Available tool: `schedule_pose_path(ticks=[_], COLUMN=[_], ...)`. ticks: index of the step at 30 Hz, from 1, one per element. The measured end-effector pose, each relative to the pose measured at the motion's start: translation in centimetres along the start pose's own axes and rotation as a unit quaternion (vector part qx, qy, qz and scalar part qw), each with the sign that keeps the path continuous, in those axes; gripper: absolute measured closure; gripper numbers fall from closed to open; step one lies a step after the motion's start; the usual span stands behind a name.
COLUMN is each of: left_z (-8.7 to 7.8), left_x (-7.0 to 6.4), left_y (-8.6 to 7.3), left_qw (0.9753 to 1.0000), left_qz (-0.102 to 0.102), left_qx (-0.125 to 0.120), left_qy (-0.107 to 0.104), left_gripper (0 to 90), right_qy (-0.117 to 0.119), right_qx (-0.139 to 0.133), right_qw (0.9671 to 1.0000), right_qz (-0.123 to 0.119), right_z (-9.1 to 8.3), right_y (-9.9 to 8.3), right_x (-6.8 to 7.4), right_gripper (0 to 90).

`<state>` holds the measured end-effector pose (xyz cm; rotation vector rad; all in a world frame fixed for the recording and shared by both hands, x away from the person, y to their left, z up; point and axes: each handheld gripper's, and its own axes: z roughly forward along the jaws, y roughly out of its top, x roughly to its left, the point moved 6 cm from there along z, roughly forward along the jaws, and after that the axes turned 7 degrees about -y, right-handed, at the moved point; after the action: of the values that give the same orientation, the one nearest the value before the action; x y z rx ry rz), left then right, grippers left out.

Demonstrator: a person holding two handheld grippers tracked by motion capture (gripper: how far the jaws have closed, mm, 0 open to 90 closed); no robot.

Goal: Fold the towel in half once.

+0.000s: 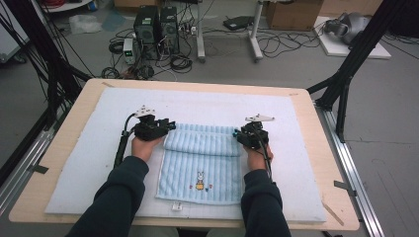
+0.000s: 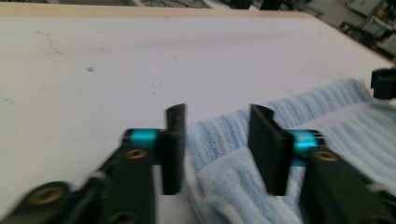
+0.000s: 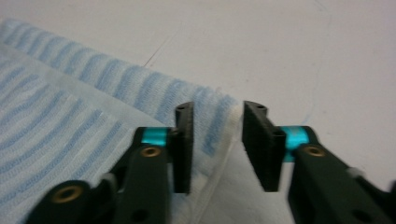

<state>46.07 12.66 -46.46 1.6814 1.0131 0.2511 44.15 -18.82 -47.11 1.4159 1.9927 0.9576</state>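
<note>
A light-blue striped towel [image 1: 200, 168] with a small rabbit print lies on a pale mat [image 1: 89, 148]; its far edge is folded back toward the person into a roll. My left gripper [image 1: 170, 125] is at the fold's left end, and in the left gripper view it [image 2: 215, 140] stands open with towel [image 2: 229, 135] lying between the jaws. My right gripper [image 1: 236, 133] is at the fold's right end; in the right gripper view it [image 3: 217, 140] is open over the towel's corner edge [image 3: 217, 116].
The mat covers a wooden table [image 1: 64, 133]. Beyond the table's far edge are computer towers [image 1: 157, 27], cables and a cardboard box [image 1: 294, 14] on the floor. A black frame leg [image 1: 348, 64] stands at the right.
</note>
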Motion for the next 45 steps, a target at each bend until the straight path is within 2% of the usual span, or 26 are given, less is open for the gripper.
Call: schedule_pose_path(ticks=[1,3,8,12,14,17,18,19,22,24,25,27,29,33,38,40,45], left_z=[-0.3,-0.9,-2.1,-2.2,-1.8,-1.0,-0.8,-0.5,0.1,0.4,0.3,0.2,0.0,-0.6,-1.9,-2.4,-3.5], left_x=[0.1,0.2,0.1,-0.1,-0.3,-0.8,-0.9,-1.1,-1.3,-1.4,-1.5,-1.6,-1.6,-1.9,-2.5,-2.8,-3.7], left_y=[0.2,0.6,1.2,0.6,0.0,-0.8,-1.0,-1.2,-2.1,-2.4,-2.4,-2.3,-2.2,-1.8,-1.5,-1.4,-1.9], left_qw=[1.0,0.9998,0.9995,0.9994,0.9992,0.9983,0.9979,0.9975,0.9947,0.9935,0.9932,0.9922,0.9926,0.9942,0.9943,0.9943,0.9935], left_qz=[-0.005,-0.009,-0.002,0.0,0.002,0.007,0.018,0.026,0.051,0.061,0.068,0.08,0.079,0.076,0.078,0.078,0.076], left_qx=[-0.008,-0.017,-0.027,-0.009,0.008,0.033,0.041,0.05,0.081,0.091,0.089,0.089,0.084,0.059,0.041,0.027,0.016], left_qy=[0.001,0.0,-0.018,-0.032,-0.04,-0.047,-0.047,-0.042,-0.038,-0.033,-0.033,-0.035,-0.038,-0.047,-0.061,-0.067,-0.084], left_gripper=[49.8,45.8,44.3,41.6,39.2,38.2,38.3,41.9,61.8,74.4,82.2,86.1,86.5,86.7,86.7,86.7,86.6], right_qy=[-0.001,-0.002,0.019,0.041,0.058,0.066,0.064,0.061,0.056,0.056,0.059,0.056,0.051,0.047,0.055,0.054,0.06], right_qx=[-0.004,-0.018,-0.041,-0.038,-0.028,-0.015,-0.01,-0.005,0.019,0.035,0.038,0.033,0.032,0.023,0.009,0.0,-0.017], right_qw=[1.0,0.9998,0.9988,0.9983,0.9979,0.9977,0.9979,0.9981,0.9982,0.9977,0.9973,0.9974,0.9973,0.9979,0.9976,0.9975,0.9969], right_qz=[0.004,0.012,0.019,0.017,0.01,-0.001,-0.002,-0.005,-0.011,-0.017,-0.022,-0.032,-0.042,-0.037,-0.042,-0.045,-0.049], right_z=[-0.2,-0.9,-2.7,-3.3,-3.2,-2.5,-2.2,-1.8,-0.7,-0.1,0.0,-0.2,-0.5,-1.0,-2.2,-2.7,-4.2], right_y=[0.0,0.3,0.6,0.2,-0.1,-0.3,-0.4,-0.5,-1.1,-1.5,-1.7,-1.6,-1.5,-1.4,-1.3,-1.2,-1.3], right_x=[-0.2,-0.6,-1.5,-2.0,-1.7,-0.9,-0.7,-0.5,-0.2,0.0,0.0,0.1,0.0,-0.1,0.2,0.3,0.5], right_gripper=[58.7,54.6,56.4,61.0,61.9,61.8,61.6,61.7,62.3,69.4,74.0,80.2,80.6,80.6,80.6,80.6,80.6])
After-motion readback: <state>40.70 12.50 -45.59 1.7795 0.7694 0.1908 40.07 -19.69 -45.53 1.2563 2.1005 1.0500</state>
